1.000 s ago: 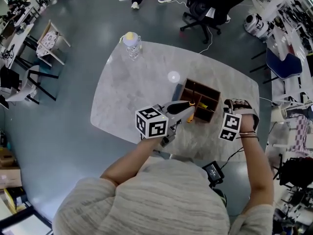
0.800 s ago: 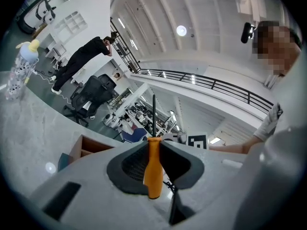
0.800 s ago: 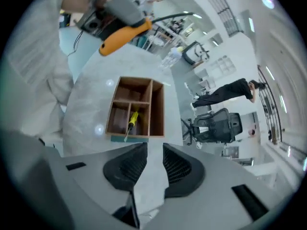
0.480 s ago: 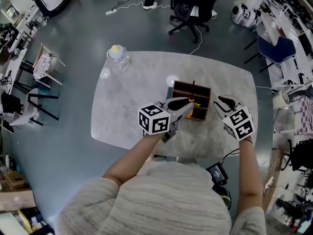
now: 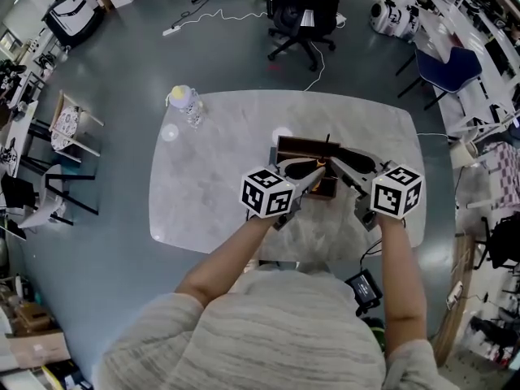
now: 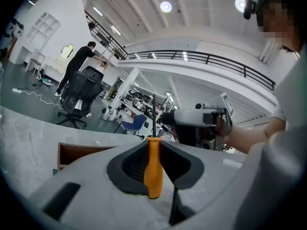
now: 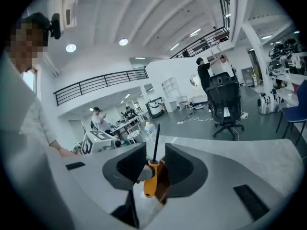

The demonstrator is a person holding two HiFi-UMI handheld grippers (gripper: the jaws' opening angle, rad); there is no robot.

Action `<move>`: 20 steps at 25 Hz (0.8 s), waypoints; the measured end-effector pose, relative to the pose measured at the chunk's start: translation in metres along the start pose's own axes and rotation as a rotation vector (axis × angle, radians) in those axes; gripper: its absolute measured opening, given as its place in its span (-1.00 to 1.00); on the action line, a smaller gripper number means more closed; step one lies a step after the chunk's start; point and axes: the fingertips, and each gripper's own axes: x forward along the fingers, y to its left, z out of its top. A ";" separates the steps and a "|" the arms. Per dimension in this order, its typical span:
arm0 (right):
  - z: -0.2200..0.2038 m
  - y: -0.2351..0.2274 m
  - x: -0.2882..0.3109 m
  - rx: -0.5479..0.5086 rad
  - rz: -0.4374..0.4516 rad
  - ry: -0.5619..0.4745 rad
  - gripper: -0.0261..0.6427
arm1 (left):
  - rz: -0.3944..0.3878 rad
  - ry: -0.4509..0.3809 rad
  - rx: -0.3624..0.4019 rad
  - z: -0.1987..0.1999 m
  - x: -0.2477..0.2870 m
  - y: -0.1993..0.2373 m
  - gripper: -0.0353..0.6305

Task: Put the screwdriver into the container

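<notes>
Gripping the orange-handled screwdriver by its handle, the left gripper has both dark pads pressed against the orange plastic, one on each side. In the left gripper view the tool's long axis stands upright. The rounded butt of the handle points down, and the thin dark metal shaft rises straight up out of the jaws. The head view looks down almost along that axis, so the screwdriver shows only as a short orange spot with a fine dark line above it. There it lies over the near part of the brown wooden compartment box, at the tip of the left gripper. Whether the butt touches the box cannot be told.

The right gripper comes in from the other side with its jaws apart. In its own view the screwdriver shows in the gap between them, shaft up and slightly tilted. Neither pad presses on it. A grey finger of the left gripper sits against the handle there, and the brown wall of the box shows just behind. In the head view the right gripper reaches over the box's right side, its tips near the tool.

The box sits on a pale marble-patterned table.
</notes>
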 end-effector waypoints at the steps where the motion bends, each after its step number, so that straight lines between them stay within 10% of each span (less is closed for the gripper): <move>1: 0.002 -0.001 0.002 0.008 0.001 -0.005 -0.63 | -0.001 0.006 0.002 -0.001 0.003 0.000 -0.66; 20: 0.000 -0.028 0.033 0.105 -0.025 -0.005 -0.88 | -0.005 0.035 0.077 -0.002 0.026 0.011 -0.66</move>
